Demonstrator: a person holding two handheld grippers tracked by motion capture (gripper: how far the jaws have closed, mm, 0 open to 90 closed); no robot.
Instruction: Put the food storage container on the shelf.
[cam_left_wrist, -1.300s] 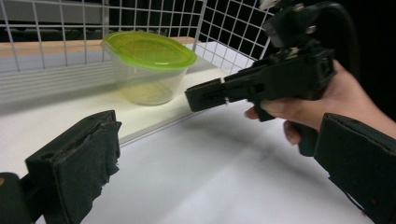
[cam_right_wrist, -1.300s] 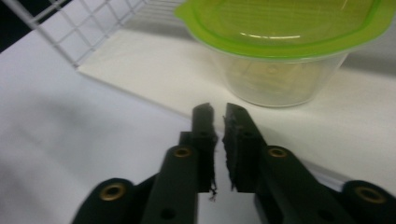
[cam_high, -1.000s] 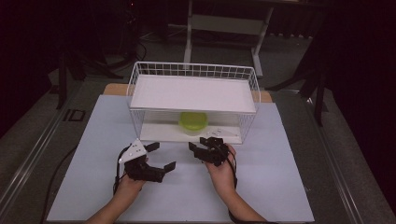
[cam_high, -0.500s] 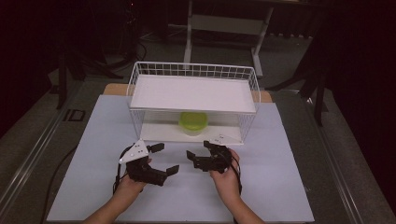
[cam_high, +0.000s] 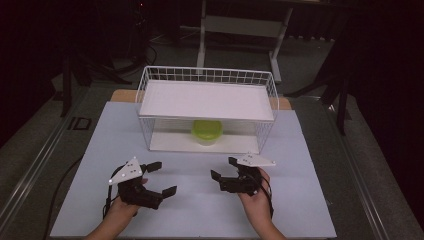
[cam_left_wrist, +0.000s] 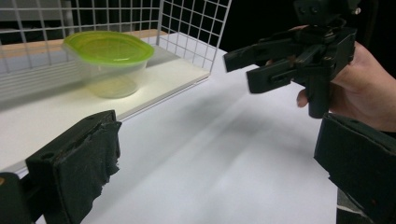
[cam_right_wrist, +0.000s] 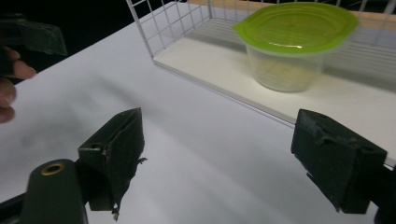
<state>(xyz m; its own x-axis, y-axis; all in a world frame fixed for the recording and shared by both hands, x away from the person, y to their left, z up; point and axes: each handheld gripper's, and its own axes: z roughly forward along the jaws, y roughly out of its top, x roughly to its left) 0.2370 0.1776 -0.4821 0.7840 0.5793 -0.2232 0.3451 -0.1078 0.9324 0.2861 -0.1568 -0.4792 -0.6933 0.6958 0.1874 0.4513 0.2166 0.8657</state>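
Dark room; a white table sheet (cam_high: 200, 200) fills the lower centre of the high view. At lower left, the left gripper (cam_high: 157, 177) rests low on the sheet, jaws spread wide, holding nothing. At centre, a white wire rack (cam_high: 207, 112) stands with its open front toward the person; the green-lidded container (cam_high: 207, 131) sits on its lower shelf under the upper shelf, so reach appears possible only from the front. At lower right of centre, the right gripper (cam_high: 223, 168) also stands wide open and empty, aimed toward the rack, well short of the container.
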